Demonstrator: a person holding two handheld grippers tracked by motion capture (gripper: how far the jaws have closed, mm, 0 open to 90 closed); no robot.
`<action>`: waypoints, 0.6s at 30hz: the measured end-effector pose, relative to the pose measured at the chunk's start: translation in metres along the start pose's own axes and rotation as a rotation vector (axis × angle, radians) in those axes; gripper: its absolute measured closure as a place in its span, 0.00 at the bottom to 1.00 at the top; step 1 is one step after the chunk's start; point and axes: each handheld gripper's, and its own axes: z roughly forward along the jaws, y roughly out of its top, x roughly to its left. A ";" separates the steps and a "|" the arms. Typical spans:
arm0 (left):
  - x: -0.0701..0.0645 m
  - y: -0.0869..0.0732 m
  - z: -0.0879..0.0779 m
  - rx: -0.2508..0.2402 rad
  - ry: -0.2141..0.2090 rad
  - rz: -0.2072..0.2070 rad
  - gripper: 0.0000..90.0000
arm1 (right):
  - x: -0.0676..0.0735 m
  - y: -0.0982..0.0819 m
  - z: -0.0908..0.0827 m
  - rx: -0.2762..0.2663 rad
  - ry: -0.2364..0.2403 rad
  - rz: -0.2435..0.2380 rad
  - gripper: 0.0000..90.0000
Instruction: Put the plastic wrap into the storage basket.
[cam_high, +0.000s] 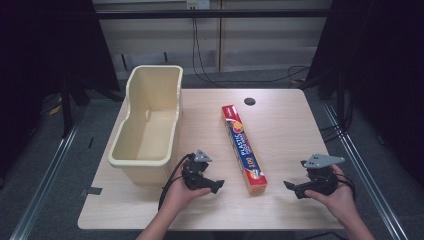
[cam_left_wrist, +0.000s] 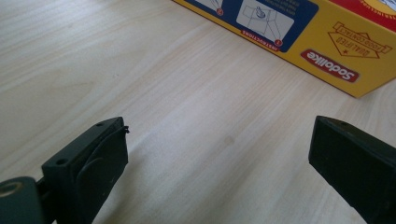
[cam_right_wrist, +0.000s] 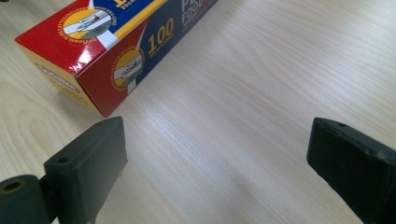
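The left gripper (cam_high: 216, 186) and right gripper (cam_high: 290, 188) are held low over the wooden surface (cam_high: 280, 130), jaws spread wide and empty. The plastic-wrap box (cam_high: 244, 148) is laid flat between them, touched by neither; nothing is set in the gaps. Left of the box, a cream tub (cam_high: 150, 120) is seen. Beyond, cables (cam_high: 200, 55) are hung against the wall.
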 end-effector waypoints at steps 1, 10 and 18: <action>0.000 0.002 -0.001 0.002 -0.011 -0.005 0.06 | -0.001 -0.001 0.000 0.000 0.000 0.003 0.05; -0.005 0.009 0.000 0.019 -0.012 -0.011 0.06 | -0.001 -0.002 -0.006 -0.022 -0.005 0.023 0.06; -0.007 0.020 -0.002 0.000 -0.034 -0.044 0.07 | 0.000 -0.003 -0.004 -0.022 0.006 0.021 0.06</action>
